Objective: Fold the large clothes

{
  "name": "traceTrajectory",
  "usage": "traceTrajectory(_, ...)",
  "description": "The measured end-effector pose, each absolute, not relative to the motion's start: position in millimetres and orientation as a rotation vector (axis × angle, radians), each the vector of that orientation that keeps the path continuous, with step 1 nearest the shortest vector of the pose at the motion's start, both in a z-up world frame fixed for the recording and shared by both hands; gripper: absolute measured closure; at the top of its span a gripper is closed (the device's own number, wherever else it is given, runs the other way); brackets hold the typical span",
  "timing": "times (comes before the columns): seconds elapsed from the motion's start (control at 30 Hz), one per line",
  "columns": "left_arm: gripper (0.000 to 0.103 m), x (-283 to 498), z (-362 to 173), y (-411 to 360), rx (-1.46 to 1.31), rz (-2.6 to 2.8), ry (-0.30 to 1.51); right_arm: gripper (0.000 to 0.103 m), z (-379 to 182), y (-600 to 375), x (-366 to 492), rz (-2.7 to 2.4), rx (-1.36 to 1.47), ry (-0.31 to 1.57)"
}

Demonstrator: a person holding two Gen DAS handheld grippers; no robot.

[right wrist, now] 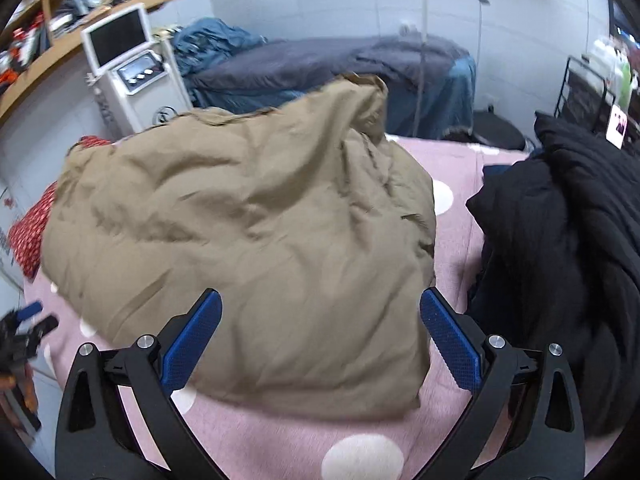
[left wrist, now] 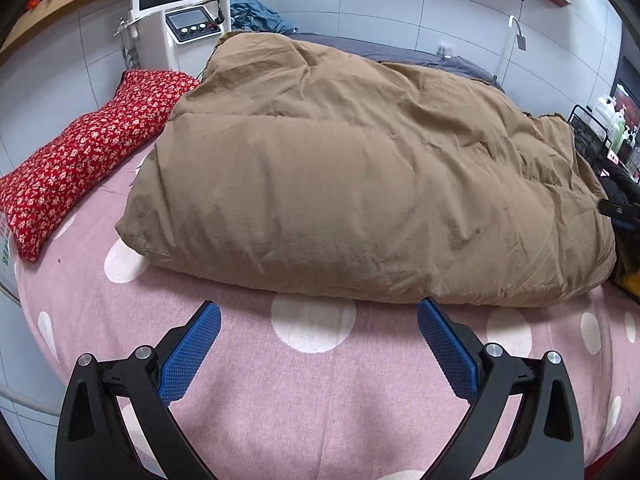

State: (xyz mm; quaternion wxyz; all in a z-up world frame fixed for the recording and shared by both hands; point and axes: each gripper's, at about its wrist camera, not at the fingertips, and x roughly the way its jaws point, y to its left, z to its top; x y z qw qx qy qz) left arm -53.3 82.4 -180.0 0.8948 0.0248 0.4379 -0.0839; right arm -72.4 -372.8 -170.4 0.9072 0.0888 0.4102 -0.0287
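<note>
On the pink dotted bedspread (left wrist: 248, 400), centre of both views, lies the tan padded coat (left wrist: 340, 184), a bulky garment already doubled over into a fat rectangular bundle. Can't tell sleeves or collar from here; ragged edge shows at 12 o'clock in right wrist view.

Step, as I read it: between folds. Coat looks partly folded, nobody holding it, both tools backed off w/ nothing gripped. Could also be near done, but the bundle seems too wide and puffy for that, so prob one more fold across.

Left gripper (left wrist: 319, 314): jaws spread wide, empty, hovering over bare bedspread. Coat's near edge sits just beyond the fingertips at 12 o'clock, close but apart, no contact. Near-left corner of coat at approx 10 o'clock from the tips.

Right gripper (right wrist: 320, 304): jaws also wide apart, empty. Here the coat (right wrist: 248, 232) runs down between the two blue pads (right wrist: 188, 344), its near edge below tip level at 6 o'clock, so the tool seems to hang above the fabric; touching or not, can't tell. View is a bit blurred.

Next move calls for: each tool to come down on a near corner or edge, pinch thru several thick layers (slippery shell, will want a deep bite), then lift and carry together toward 12 o'clock so the fold lands even.

Other stuff: red floral pillow (left wrist: 84, 152) at 9 o'clock, touching coat's left side; black garment (right wrist: 568, 264) heaped at 3 o'clock in right view, near the coat but apart.
</note>
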Motion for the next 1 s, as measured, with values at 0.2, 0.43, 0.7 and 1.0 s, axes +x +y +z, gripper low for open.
traceTrajectory(0.2,0.006,-46,-172,79,-0.045,-0.216,0.913,0.005,-228,-432,-14,0.056,0.537,1.06)
traceTrajectory(0.43,0.006,-30,-176,76,-0.025,-0.21,0.942,0.004,-261,-447,11,0.158,0.651,1.115)
traceTrajectory(0.7,0.006,-26,-189,70,-0.08,-0.228,0.986,0.004,-267,-447,38,0.129,0.658,1.181)
traceTrajectory(1.0,0.006,-28,-182,52,-0.05,-0.242,1.006,0.004,-253,-435,30,-0.01,0.589,1.118)
